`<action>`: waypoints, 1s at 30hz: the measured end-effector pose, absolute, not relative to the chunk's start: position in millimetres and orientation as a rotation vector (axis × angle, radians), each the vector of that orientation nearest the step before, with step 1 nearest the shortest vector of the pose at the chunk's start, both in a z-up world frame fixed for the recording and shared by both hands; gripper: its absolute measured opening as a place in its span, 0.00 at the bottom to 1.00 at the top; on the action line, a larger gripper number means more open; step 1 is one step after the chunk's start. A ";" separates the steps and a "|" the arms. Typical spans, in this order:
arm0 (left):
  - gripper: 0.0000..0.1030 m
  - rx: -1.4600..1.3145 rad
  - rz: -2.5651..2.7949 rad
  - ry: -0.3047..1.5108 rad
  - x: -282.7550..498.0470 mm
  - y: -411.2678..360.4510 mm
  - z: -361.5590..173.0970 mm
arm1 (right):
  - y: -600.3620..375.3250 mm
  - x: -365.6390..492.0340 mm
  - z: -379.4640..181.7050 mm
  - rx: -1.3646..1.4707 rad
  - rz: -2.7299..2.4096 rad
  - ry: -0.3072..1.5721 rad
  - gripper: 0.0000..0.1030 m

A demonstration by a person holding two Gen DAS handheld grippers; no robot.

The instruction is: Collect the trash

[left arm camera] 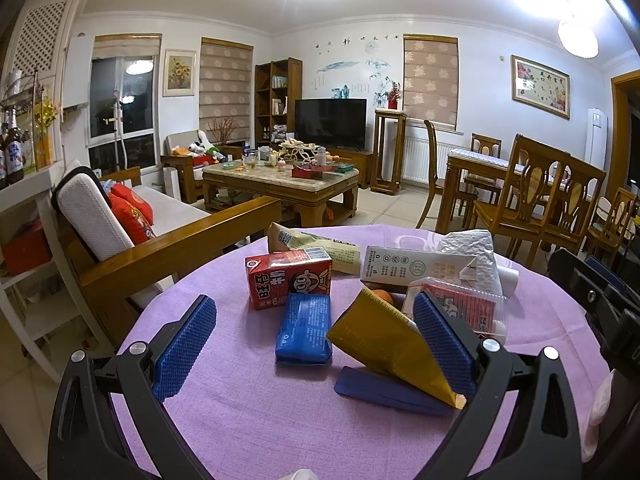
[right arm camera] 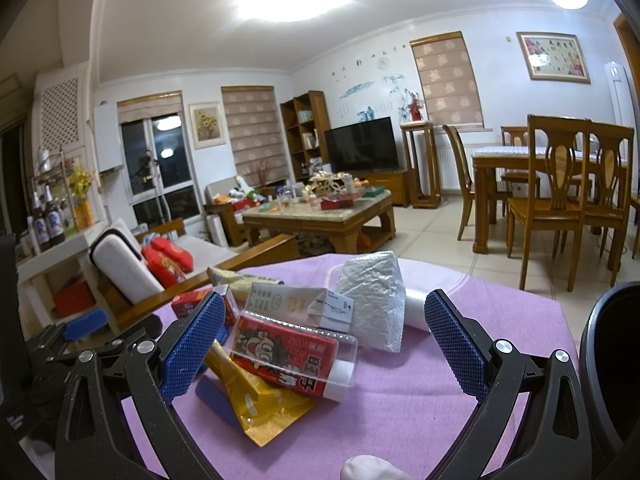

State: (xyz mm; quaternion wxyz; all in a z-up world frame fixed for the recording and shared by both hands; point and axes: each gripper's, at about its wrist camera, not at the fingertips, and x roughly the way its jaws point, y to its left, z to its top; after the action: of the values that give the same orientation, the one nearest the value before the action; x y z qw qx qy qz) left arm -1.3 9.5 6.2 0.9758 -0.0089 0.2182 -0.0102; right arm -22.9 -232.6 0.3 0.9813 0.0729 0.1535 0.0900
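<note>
My landmark is the red Wangzai milk carton (left arm camera: 289, 280), standing on the round tabletop under a lilac cloth (left arm camera: 248, 408); its white Chinese characters and cartoon face read clearly. I count one of it. Touching its near side: one blue foil packet (left arm camera: 305, 329) with fine white print too small to read. Behind it: one pale yellow wrapper (left arm camera: 316, 246) bearing a QR code. To its right: one white carton (left arm camera: 416, 270) printed with round symbols and orange text, one gold foil pouch (left arm camera: 386, 344) tilted over a dark blue flat piece (left arm camera: 384, 390), one clear plastic clamshell holding a red pack (right arm camera: 292, 354), one white bubble-wrap bag (right arm camera: 374, 294).

Left tongs (left arm camera: 316, 350) gape wide, holding nothing, the right pad against the gold pouch. Right tongs (right arm camera: 324, 344) equally wide, empty, straddling the clamshell.
</note>
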 end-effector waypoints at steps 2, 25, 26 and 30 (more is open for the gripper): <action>0.95 -0.018 -0.021 0.440 -1.4 8.8 5.1 | -232.7 -22.9 0.4 0.147 0.181 0.310 0.96; 0.95 -0.030 -0.026 0.440 -1.3 8.1 6.7 | -233.7 -20.7 1.6 0.153 0.181 0.312 0.96; 0.95 -0.045 -0.032 0.443 -0.7 10.3 7.7 | -233.0 -20.5 1.3 0.154 0.181 0.313 0.96; 0.95 -0.167 -0.070 0.487 5.6 33.5 6.3 | -237.0 -17.0 -0.3 0.187 0.186 0.329 0.96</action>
State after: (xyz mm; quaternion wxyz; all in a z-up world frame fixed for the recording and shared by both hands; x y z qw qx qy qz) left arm 5.6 33.5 6.3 0.9664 -0.0827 0.2408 -0.0346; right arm -17.0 -237.0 -0.3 0.9778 0.0930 0.1633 0.0923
